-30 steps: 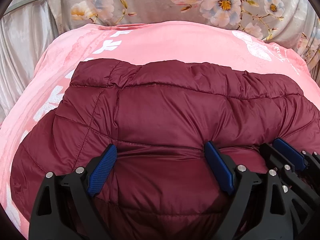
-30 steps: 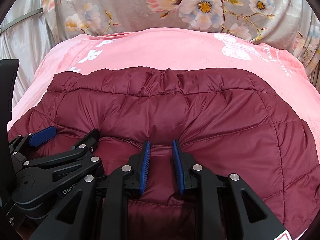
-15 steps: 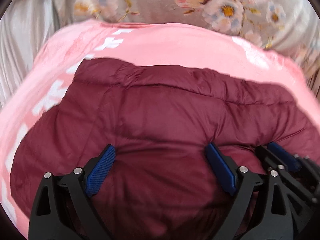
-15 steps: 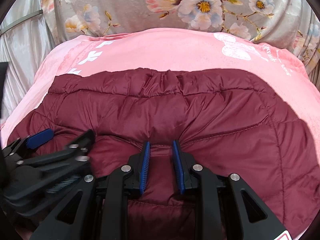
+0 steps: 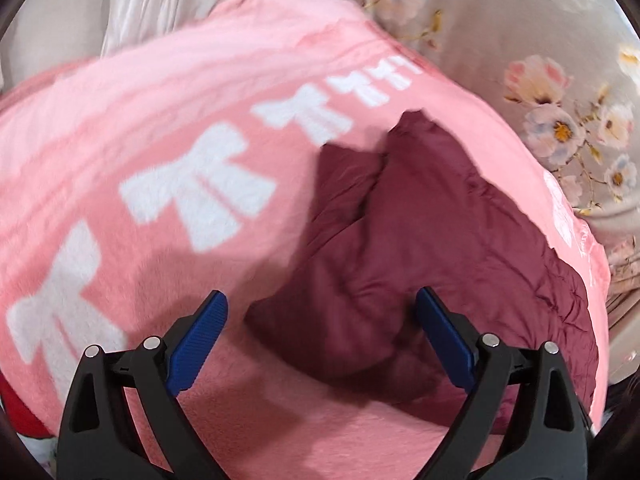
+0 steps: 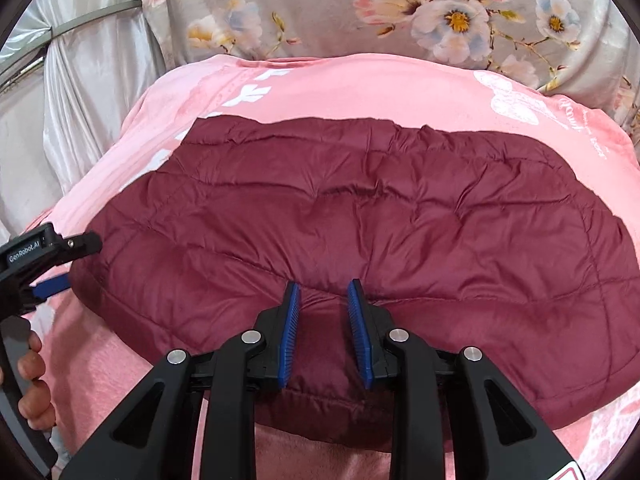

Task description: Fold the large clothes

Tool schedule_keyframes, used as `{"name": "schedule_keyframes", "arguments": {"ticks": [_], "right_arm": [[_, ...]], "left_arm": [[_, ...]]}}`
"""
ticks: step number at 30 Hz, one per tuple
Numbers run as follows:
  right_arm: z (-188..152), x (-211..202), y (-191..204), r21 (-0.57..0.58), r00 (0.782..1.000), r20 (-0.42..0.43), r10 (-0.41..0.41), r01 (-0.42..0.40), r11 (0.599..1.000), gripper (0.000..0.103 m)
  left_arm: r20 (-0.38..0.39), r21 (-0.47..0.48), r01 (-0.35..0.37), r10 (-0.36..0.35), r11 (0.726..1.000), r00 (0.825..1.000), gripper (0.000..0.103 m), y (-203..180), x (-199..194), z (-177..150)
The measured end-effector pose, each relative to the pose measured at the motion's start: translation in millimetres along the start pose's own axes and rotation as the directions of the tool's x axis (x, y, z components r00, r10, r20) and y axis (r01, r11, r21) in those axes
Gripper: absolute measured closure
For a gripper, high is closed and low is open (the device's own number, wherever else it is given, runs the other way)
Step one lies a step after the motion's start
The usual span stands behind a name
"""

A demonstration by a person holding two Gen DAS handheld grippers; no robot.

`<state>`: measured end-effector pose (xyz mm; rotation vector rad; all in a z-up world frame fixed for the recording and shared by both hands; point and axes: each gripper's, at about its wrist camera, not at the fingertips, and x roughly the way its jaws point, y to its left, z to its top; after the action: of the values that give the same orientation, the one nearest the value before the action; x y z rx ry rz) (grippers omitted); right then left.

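A maroon quilted puffer jacket [image 6: 360, 216] lies folded on a pink blanket [image 6: 360, 84]. My right gripper [image 6: 326, 332] is shut on a pinch of the jacket's near edge at its middle. My left gripper [image 5: 320, 340] is open and empty, above the jacket's left end [image 5: 420, 248], with the fabric's corner between its fingers but not touched. In the right wrist view the left gripper [image 6: 52, 268] shows at the far left, beside the jacket's left edge.
The pink blanket with white bow prints [image 5: 200, 184] covers the bed. A grey floral sheet [image 6: 440, 12] rises behind it. Silvery curtain fabric [image 6: 80, 80] hangs at the left. A hand [image 6: 32, 380] holds the left gripper's handle.
My left gripper has swung left off the jacket's middle to its left end, turning its view sideways, and stays open. My right gripper keeps its grip in place.
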<state>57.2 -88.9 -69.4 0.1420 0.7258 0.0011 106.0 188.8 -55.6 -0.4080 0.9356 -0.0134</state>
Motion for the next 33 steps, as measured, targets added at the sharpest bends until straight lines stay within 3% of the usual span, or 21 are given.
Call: {"name": "schedule_keyframes", "arguments": {"ticks": [2,7,9,10,13,17,20,24,27,30,33], "right_arm": [[-4.0,2.5,0.6,-0.003,1.0,0.0,0.001,-0.001,1.0,0.076],[-6.7,4.7,1.6,-0.01,1.0,0.0,-0.006,0.006,1.0,0.076],[-6.7,4.6,0.4,-0.002,1.0,-0.001,0.003,-0.003,1.0,0.076],[-6.8,2.2,-1.6,0.008,1.0,0.003,0.014,-0.014,1.0,0.076],[-10.3,-13.6,-9.8,0.05,0.998,0.016,0.055,-0.055,0.997,0.077],[-23.7,-35.6,-17.4,0.058,0.997,0.025,0.076,-0.077,0.995,0.087],[-30.0,-36.1,-21.6,0.077,0.995,0.006,0.099,-0.1,0.992,0.089],[-32.2,-19.6,-32.0,0.14,0.988,-0.014,0.156,-0.153,0.978,0.089],[-30.3,-11.9,-39.5,0.173,0.98,-0.02,0.199,-0.192,0.966,0.089],[-30.5,-17.1,-47.5,0.217,0.972,-0.023,0.232,-0.222,0.951,0.091],[-33.8,-42.5,-69.6,0.271,0.968,0.021,0.25,-0.247,0.931,0.091]], "left_arm": [[-0.019,-0.042,0.034,-0.035,0.999,0.999,0.007,6.4,5.8,-5.5],[-0.027,-0.003,0.097,-0.097,0.995,0.995,0.009,-15.7,11.1,-5.6],[-0.047,0.006,0.136,-0.135,0.991,0.99,0.026,-25.4,11.6,-5.3],[-0.053,0.011,0.147,-0.146,0.989,0.988,0.04,-32.5,10.4,-5.2],[-0.01,0.069,0.152,-0.151,0.986,0.988,0.071,-49.3,-6.6,-0.6],[0.033,0.092,0.208,-0.212,0.974,0.977,0.081,-60.2,-35.1,6.4],[0.073,0.142,0.246,-0.258,0.959,0.963,0.083,-80.3,-59.7,6.3],[0.105,0.26,0.287,-0.322,0.922,0.941,0.084,-118.6,-92.4,-0.1],[0.103,0.373,0.321,-0.383,0.871,0.918,0.084,-158.9,-116.2,-13.4],[0.065,0.493,0.363,-0.449,0.791,0.891,0.084,-213.3,-132.0,-31.1],[0.044,0.574,0.366,-0.474,0.732,0.88,0.084,-257.3,-135.9,-47.6]]}}
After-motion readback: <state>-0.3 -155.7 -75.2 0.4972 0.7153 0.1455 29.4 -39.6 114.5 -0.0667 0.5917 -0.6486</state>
